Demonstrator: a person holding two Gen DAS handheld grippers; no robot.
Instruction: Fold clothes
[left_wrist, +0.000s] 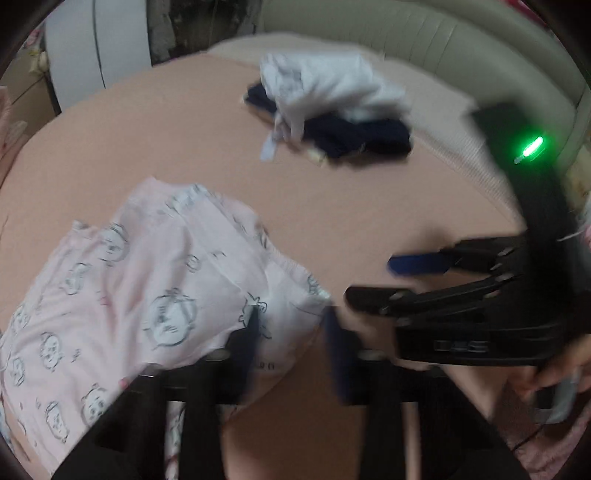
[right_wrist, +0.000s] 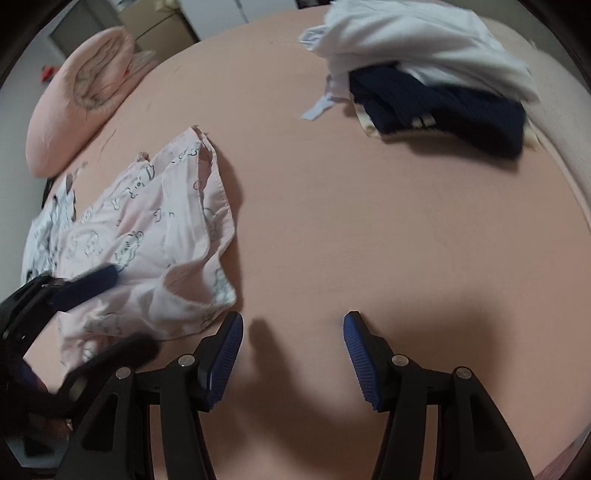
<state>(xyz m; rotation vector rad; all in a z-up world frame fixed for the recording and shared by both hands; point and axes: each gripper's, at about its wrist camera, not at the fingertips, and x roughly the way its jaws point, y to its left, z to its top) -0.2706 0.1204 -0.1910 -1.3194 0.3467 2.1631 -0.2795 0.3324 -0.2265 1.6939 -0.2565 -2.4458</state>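
Note:
A pink garment with cartoon prints (left_wrist: 129, 280) lies crumpled on the peach bed sheet (left_wrist: 332, 214); it also shows in the right wrist view (right_wrist: 155, 236). My left gripper (left_wrist: 291, 332) is open, its fingers straddling the garment's right edge without pinching it; it shows at the left in the right wrist view (right_wrist: 107, 295). My right gripper (right_wrist: 293, 354) is open and empty, low over bare sheet just right of the garment; it shows at the right in the left wrist view (left_wrist: 369, 280). The left wrist view is blurred.
A pile of white clothing (right_wrist: 424, 40) on navy clothing (right_wrist: 443, 107) lies at the far side of the bed. A pink pillow (right_wrist: 74, 92) sits at the far left. A padded headboard (left_wrist: 443, 40) curves behind.

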